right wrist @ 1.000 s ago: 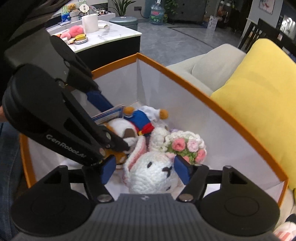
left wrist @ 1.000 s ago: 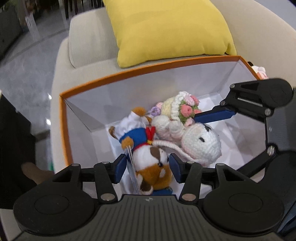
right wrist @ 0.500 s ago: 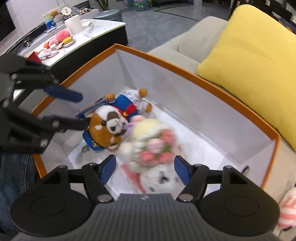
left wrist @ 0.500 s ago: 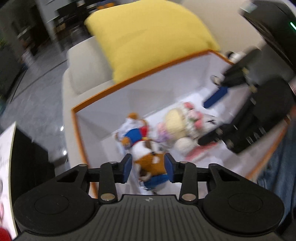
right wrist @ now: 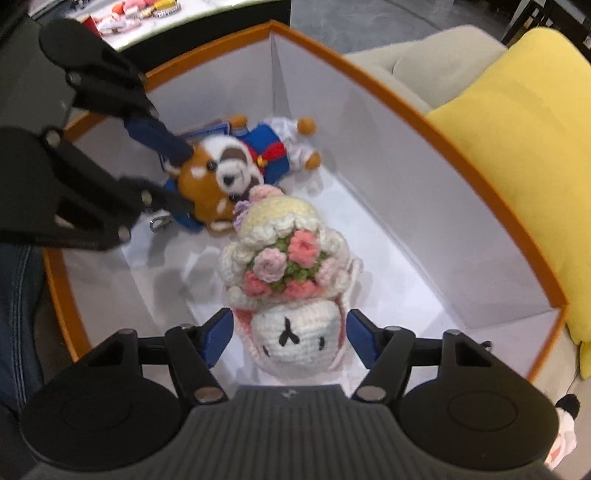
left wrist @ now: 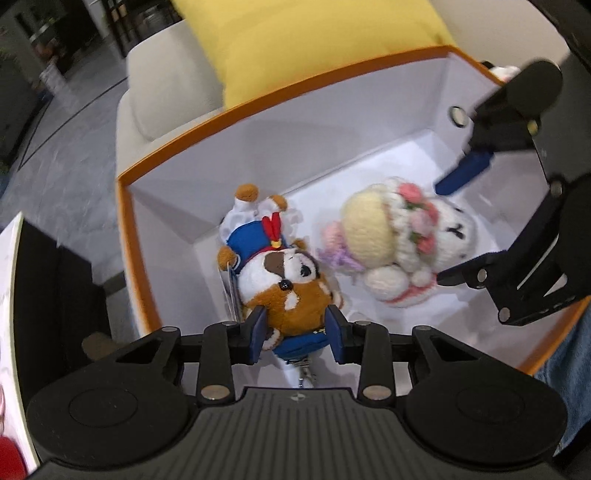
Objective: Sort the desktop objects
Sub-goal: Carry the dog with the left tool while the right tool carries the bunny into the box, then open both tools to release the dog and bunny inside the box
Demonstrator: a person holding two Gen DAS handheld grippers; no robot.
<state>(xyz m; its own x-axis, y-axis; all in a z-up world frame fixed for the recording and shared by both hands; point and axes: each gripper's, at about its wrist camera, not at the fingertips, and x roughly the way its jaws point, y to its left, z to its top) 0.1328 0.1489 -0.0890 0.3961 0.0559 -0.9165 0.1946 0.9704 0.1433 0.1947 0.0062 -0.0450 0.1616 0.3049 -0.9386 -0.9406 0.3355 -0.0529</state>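
A brown-and-white plush animal in a blue sailor suit [left wrist: 284, 273] lies inside an orange-rimmed white box [left wrist: 258, 110]. My left gripper [left wrist: 295, 328] has its blue pads on either side of the plush's head and is shut on it. A white crocheted rabbit with a pink flower bouquet [right wrist: 291, 291] lies beside it in the box [right wrist: 424, 122]. My right gripper [right wrist: 290, 336] is open, with its fingers on either side of the rabbit's head and a gap at each side. Each gripper shows in the other's view, the right one [left wrist: 454, 229] and the left one [right wrist: 173, 177].
The box stands against a beige sofa [left wrist: 166, 92] with a yellow cushion [left wrist: 314, 40]. A white table with small toys [right wrist: 140, 14] is behind the box. A small plush [right wrist: 565, 432] lies outside the box at the lower right.
My left gripper has narrowed onto the sailor plush's head. The rabbit has been set lower in the box, and my right gripper stays wide around its head. Both views shifted.
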